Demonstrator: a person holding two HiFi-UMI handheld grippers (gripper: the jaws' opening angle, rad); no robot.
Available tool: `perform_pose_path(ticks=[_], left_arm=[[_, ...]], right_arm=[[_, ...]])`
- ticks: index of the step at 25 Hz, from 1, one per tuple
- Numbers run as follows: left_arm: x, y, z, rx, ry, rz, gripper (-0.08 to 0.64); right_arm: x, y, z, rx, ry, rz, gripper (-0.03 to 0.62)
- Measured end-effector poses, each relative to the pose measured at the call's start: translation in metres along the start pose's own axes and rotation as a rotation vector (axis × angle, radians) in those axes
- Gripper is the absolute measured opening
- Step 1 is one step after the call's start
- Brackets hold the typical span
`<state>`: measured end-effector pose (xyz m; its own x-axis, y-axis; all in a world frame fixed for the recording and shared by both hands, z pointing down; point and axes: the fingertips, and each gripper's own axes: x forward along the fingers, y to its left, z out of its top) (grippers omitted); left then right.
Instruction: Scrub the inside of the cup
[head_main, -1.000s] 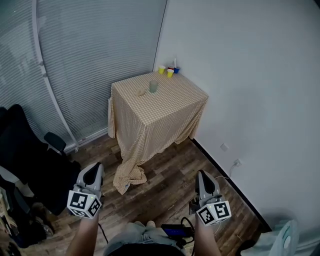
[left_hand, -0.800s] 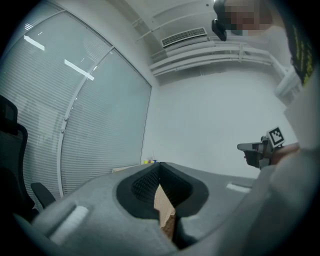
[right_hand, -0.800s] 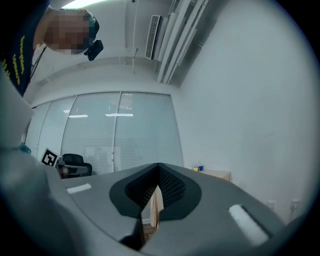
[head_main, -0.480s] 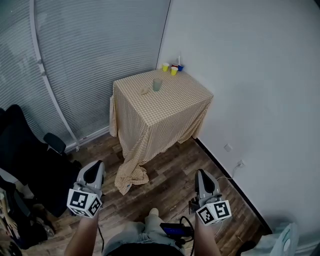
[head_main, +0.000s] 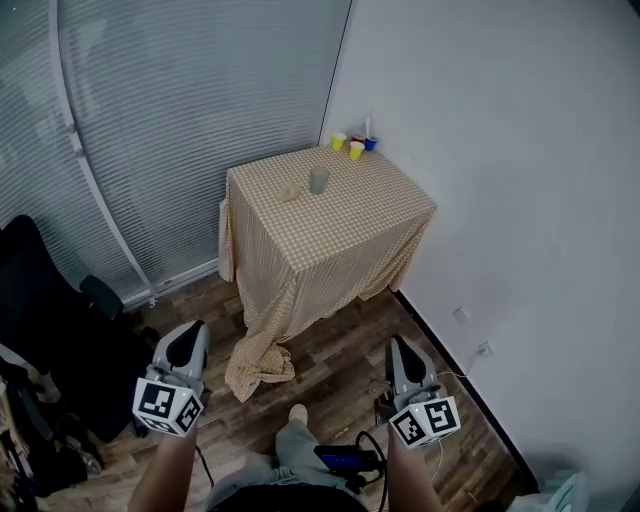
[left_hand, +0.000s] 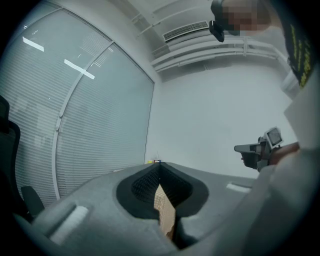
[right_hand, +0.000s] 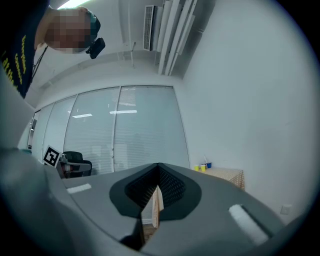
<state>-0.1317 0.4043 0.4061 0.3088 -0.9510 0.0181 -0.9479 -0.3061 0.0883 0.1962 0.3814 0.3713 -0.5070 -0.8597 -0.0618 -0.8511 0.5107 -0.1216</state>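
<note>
A grey-green cup (head_main: 319, 180) stands on a table with a checked yellow cloth (head_main: 340, 225) in the room's corner, with a small pale object (head_main: 292, 192) to its left. My left gripper (head_main: 187, 345) and right gripper (head_main: 403, 362) are held low near the person's body, well short of the table, both shut with nothing between the jaws. In the left gripper view the jaws (left_hand: 160, 167) meet; the right gripper view shows its jaws (right_hand: 157, 170) closed too.
Small yellow and blue cups (head_main: 355, 147) cluster at the table's far corner, by the white wall. The cloth's corner trails on the wooden floor (head_main: 262, 365). A black office chair (head_main: 50, 330) stands at left before blinds (head_main: 180, 120). A wall socket (head_main: 485, 350) with cable is at right.
Both grippers and the person have advanced toward the table, which appears larger and closer. The person's foot has stepped forward between the grippers. Jaws stay shut.
</note>
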Motion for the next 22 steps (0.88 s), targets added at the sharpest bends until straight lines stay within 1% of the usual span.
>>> perform_pose_path(ticks=[8, 12, 15, 18, 22], left_arm=[[0.072, -0.001, 0.016, 0.015, -0.015, 0.035, 0.005], [0.107, 0.0, 0.022, 0.023, -0.027, 0.06, 0.005], [0.126, 0.0, 0.024, 0.014, -0.035, 0.086, 0.005], [0.144, -0.001, 0.028, 0.012, -0.045, 0.101, 0.005], [0.157, 0.003, 0.023, 0.012, -0.036, 0.12, 0.005]], right_arm=[[0.069, -0.053, 0.018, 0.009, -0.018, 0.055, 0.006], [0.1, -0.079, 0.019, 0.016, -0.018, 0.083, 0.006], [0.119, -0.096, 0.018, 0.025, -0.003, 0.109, 0.006], [0.139, -0.111, 0.025, 0.02, -0.008, 0.133, 0.006], [0.16, -0.118, 0.023, 0.021, -0.007, 0.157, 0.006]])
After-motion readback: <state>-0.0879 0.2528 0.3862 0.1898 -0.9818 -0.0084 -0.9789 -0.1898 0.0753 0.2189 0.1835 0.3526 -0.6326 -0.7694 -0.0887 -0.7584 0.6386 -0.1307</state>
